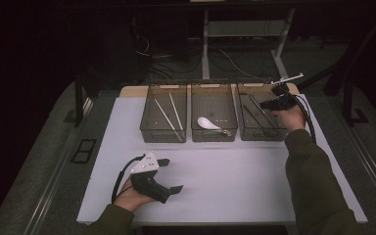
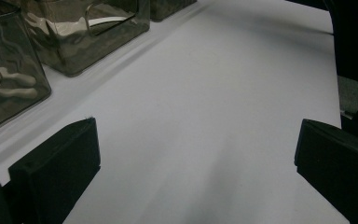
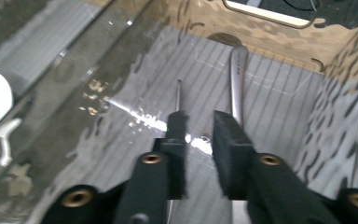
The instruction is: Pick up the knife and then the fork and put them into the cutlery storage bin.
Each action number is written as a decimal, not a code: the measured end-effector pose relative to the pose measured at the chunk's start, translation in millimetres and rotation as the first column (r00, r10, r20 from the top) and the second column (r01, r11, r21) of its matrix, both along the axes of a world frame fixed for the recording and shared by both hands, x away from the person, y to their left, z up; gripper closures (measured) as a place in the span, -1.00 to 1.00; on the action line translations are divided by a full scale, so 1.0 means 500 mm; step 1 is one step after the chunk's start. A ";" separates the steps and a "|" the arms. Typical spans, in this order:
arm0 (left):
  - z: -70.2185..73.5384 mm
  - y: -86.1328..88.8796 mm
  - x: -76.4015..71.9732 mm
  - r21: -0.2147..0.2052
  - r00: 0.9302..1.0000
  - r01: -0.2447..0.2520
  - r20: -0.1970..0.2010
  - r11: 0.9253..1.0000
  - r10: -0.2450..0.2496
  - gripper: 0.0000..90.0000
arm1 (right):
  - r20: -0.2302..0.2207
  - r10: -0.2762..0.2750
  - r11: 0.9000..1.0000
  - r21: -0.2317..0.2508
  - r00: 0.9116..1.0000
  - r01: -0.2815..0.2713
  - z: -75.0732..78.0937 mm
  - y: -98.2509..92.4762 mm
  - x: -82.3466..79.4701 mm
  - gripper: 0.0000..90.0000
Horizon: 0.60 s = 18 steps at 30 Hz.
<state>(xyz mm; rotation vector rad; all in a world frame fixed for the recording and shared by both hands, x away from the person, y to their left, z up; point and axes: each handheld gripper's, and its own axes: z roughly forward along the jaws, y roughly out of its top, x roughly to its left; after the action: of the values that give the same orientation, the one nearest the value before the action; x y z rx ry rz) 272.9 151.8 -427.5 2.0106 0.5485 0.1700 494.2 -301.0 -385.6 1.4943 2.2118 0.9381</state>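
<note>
Right gripper (image 3: 198, 126) hangs inside the right-hand bin (image 3: 307, 112), jaws slightly parted and pinching nothing, with a thin utensil handle (image 3: 179, 95) and a metal spoon (image 3: 237, 79) on the bin floor beyond. Left gripper (image 2: 196, 154) rests wide open near the worktop's (image 1: 235, 181) front edge. From above, chopsticks (image 1: 169, 115) lie in the left bin (image 1: 164, 134) and a white spoon (image 1: 206, 122) in the middle bin (image 1: 214, 134).

Premises read as a laboratory or test room set up for recorded handling trials, not a home or kitchen. A white work surface (image 1: 225, 181) lies on a table in a dark room, with loose cables (image 1: 225, 56) and metal stand legs (image 1: 205, 44) on the floor beyond it. Three clear bins (image 1: 213, 134) stand in a row ahead of the left jaws, and hand-held instrumented grippers with trailing cables are in use.
</note>
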 end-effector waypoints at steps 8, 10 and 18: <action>0.000 0.000 0.000 -0.001 1.000 -0.004 0.001 1.000 0.004 -1.00 | 0.040 0.002 0.998 0.062 0.999 -0.005 0.014 0.002 -0.018 0.10; 0.000 0.001 0.001 0.001 1.000 -0.006 0.002 1.000 0.006 -1.00 | 0.047 0.010 0.997 0.075 0.999 -0.014 0.016 0.001 -0.025 0.02; 0.000 0.002 0.008 -0.006 1.000 -0.013 0.002 1.000 0.013 -1.00 | 0.089 0.024 0.993 0.111 0.996 -0.033 0.020 -0.001 -0.053 -0.18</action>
<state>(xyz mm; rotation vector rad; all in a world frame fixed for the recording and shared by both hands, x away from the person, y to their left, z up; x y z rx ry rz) 277.1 152.7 -427.5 2.0016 0.5600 0.1777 467.6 -301.3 -375.7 1.4431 2.1558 1.1320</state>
